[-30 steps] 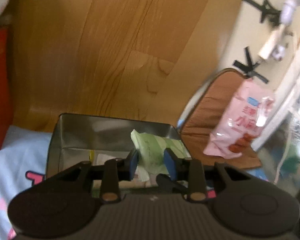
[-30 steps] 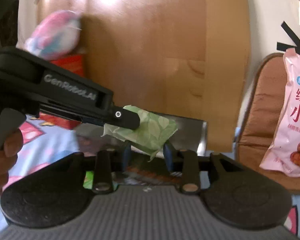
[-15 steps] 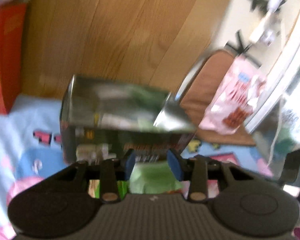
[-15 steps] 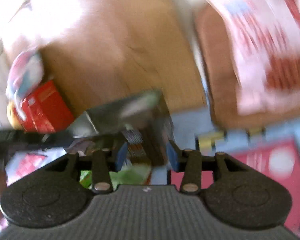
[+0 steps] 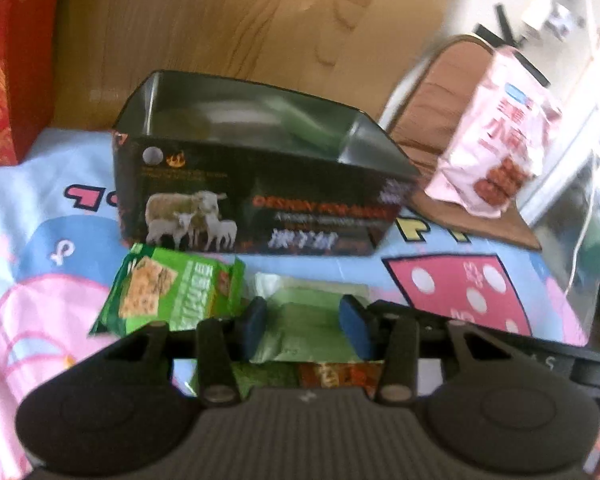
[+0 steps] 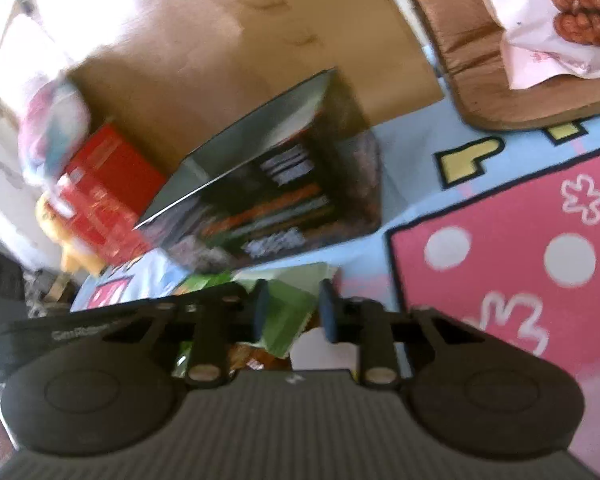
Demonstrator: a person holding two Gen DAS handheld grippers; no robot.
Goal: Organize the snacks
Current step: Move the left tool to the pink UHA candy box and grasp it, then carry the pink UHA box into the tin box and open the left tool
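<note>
A dark open box (image 5: 260,196) with sheep printed on its side stands on the play mat; it also shows in the right wrist view (image 6: 284,196). A pale green packet leans inside it (image 5: 304,128). In front of the box lie a bright green cracker packet (image 5: 172,292) and a pale green packet (image 5: 308,320). My left gripper (image 5: 304,326) is open, its fingertips either side of the pale green packet. My right gripper (image 6: 294,314) is open over the same pile of packets (image 6: 288,316), empty.
A pink snack bag (image 5: 496,132) rests on a brown cushion (image 5: 432,92) at the right. A red box (image 5: 4,60) stands at the left, with a soft toy (image 6: 52,128) by it. A wooden board (image 5: 240,20) rises behind. The cartoon play mat (image 6: 520,248) spreads to the right.
Both grippers have pulled back and down from above the box to the packets in front of it. The pale green packet that the left gripper held over the box now lies inside it.
</note>
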